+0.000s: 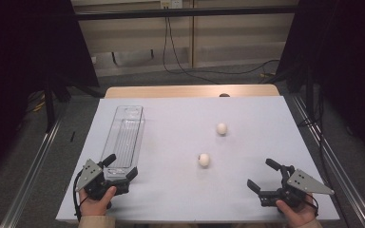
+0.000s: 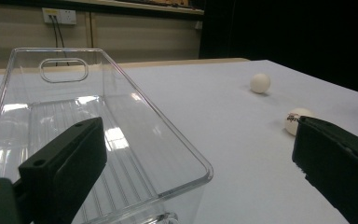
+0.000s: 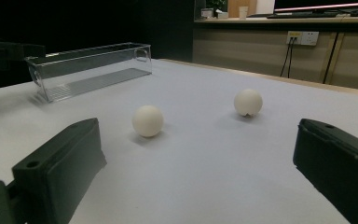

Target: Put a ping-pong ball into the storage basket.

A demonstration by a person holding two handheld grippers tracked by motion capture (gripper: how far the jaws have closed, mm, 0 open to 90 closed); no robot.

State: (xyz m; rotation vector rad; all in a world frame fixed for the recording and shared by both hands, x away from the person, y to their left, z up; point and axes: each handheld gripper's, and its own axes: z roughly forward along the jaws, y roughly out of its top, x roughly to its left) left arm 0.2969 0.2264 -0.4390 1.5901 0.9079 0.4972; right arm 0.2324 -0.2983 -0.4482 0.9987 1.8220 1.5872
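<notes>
Both grippers, left [image 1: 121, 167] and right [image 1: 262, 175], stand spread wide and empty. Near ball [image 1: 204, 159] looks light, smooth, likely to roll; pinch across its middle.

Even, soft light falls from overhead on the white desk [image 1: 180, 190], while the upper corners of the high view sink into near black. Faint short shadows sit under the two white balls [image 1: 204, 160]. Bright glare streaks the clear tray [image 2: 121, 135] floor at centre left in the left gripper view. Both gripper views go soft at the bottom, with the near black jaws out of focus.
</notes>
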